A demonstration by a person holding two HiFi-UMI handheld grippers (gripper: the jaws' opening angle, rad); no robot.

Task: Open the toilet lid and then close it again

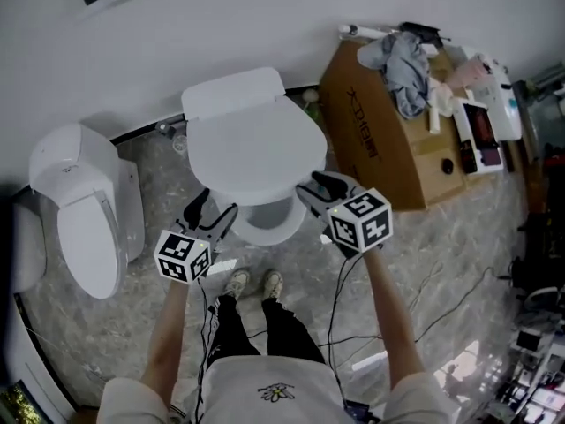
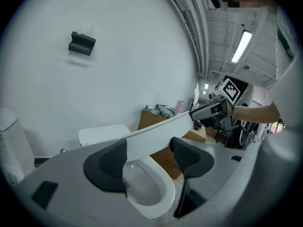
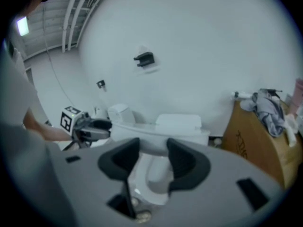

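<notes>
A white toilet stands against the wall, its tank point(image 1: 231, 91) behind and its bowl point(image 1: 269, 221) showing under the lid. The toilet lid point(image 1: 256, 144) is lifted partway off the bowl. My left gripper point(image 1: 212, 217) holds the lid's front left edge; in the left gripper view the lid point(image 2: 156, 135) runs between the dark pads point(image 2: 106, 167) of this gripper point(image 2: 149, 161). My right gripper point(image 1: 320, 191) grips the front right edge; the lid point(image 3: 156, 134) sits between the jaws of the right gripper point(image 3: 152, 157).
A second white toilet point(image 1: 84, 210) stands to the left. A cardboard box point(image 1: 380, 148) with a grey cloth point(image 1: 406, 69) and small items on it sits close on the right. The person's shoes point(image 1: 254, 283) are just before the bowl. Cables trail over the marble floor.
</notes>
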